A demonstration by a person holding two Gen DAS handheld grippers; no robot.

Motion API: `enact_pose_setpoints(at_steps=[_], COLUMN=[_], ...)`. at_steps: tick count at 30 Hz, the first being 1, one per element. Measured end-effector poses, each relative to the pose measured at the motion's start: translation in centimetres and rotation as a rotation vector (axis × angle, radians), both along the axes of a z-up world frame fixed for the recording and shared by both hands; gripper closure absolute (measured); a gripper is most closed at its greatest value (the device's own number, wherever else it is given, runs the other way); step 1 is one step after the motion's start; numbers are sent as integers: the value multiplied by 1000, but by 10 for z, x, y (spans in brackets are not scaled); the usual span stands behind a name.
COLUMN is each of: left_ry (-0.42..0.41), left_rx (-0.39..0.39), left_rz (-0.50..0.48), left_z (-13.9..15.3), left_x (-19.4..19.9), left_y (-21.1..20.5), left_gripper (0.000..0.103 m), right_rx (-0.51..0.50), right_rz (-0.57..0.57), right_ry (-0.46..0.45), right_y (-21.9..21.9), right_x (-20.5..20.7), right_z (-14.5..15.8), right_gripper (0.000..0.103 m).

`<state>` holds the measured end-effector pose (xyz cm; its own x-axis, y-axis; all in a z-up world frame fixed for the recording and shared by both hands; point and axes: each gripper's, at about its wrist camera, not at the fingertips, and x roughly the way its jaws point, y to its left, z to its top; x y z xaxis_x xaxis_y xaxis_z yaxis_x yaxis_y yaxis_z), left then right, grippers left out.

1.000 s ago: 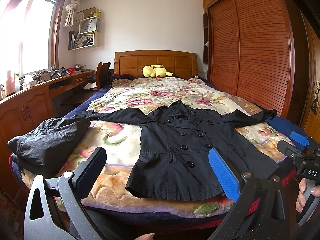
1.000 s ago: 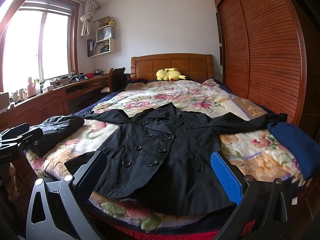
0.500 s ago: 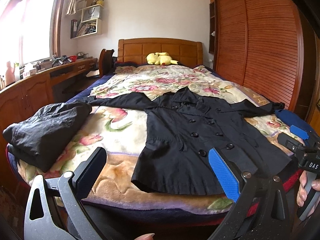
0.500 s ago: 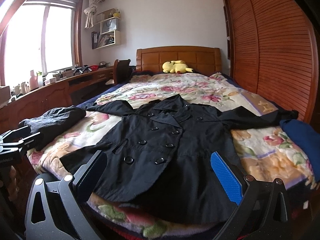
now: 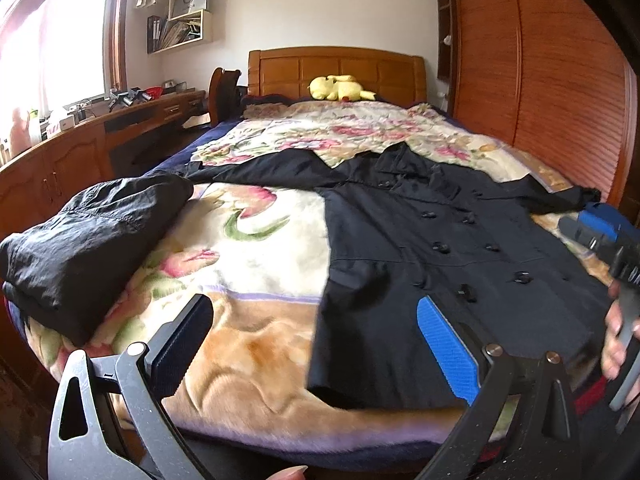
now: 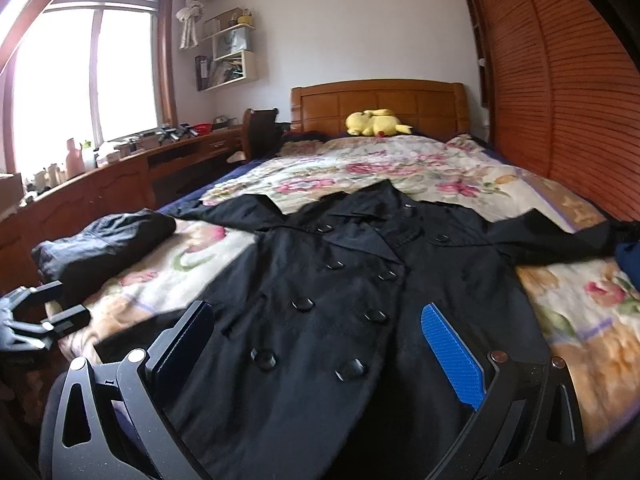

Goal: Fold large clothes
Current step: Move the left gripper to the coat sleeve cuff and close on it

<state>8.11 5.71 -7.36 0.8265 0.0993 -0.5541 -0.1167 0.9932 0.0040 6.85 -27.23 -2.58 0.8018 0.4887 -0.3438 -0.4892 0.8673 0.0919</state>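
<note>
Tongs on both sides hover low over the foot of the bed, jaws wide apart and holding nothing. The left tongs [image 5: 316, 344] point up the bed from its near left corner, over the floral blanket [image 5: 256, 248] and the coat's left hem edge. The right tongs [image 6: 320, 344] sit over the lower skirt of the coat, aimed toward the headboard [image 6: 380, 100]. A hand [image 5: 616, 332] at 3 o'clock in the left view wraps the grey grip of the right tool; the white lettering on that tool is too blurred to read.

The black double-breasted coat [image 6: 340, 280] lies flat and face-up on the blanket, buttoned, collar toward 12 o'clock, sleeves spread out to 9 and 3 o'clock, hem at the foot edge. A folded black garment [image 5: 88, 240] rests at 9 o'clock on the bed's left corner, apart from the coat's body and near its left sleeve. A blue cloth [image 6: 628, 260] lies at 3 o'clock, by the right sleeve end. A yellow plush toy [image 6: 376, 123] lies against the headboard at 12 o'clock. A cluttered wooden desk [image 6: 120, 184] runs along the window side, and a louvred wardrobe [image 6: 560, 80] stands on the other side.
</note>
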Motion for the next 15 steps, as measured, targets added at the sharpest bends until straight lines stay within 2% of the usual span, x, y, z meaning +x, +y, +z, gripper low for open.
enact_pose_setpoints(at_steps=[5,9,12,15], left_ry=[24,8,11,24], left_rx=[22,24,24,10], left_rz=[-2,4,7,2], left_z=[-2,7,12,14], left_x=[28,48,66,86], left_y=[15,31,43,56], left_gripper=[0,0,0,0], right_rx=[-14,-32,-36,-59], right_rz=[10,15,19,17], right_ry=[-51,-89,-92,-72], right_y=[8,21,34,51], right_x=[28,52,71,91], right_z=[22,35,37,22], right_gripper=[0,0,0,0])
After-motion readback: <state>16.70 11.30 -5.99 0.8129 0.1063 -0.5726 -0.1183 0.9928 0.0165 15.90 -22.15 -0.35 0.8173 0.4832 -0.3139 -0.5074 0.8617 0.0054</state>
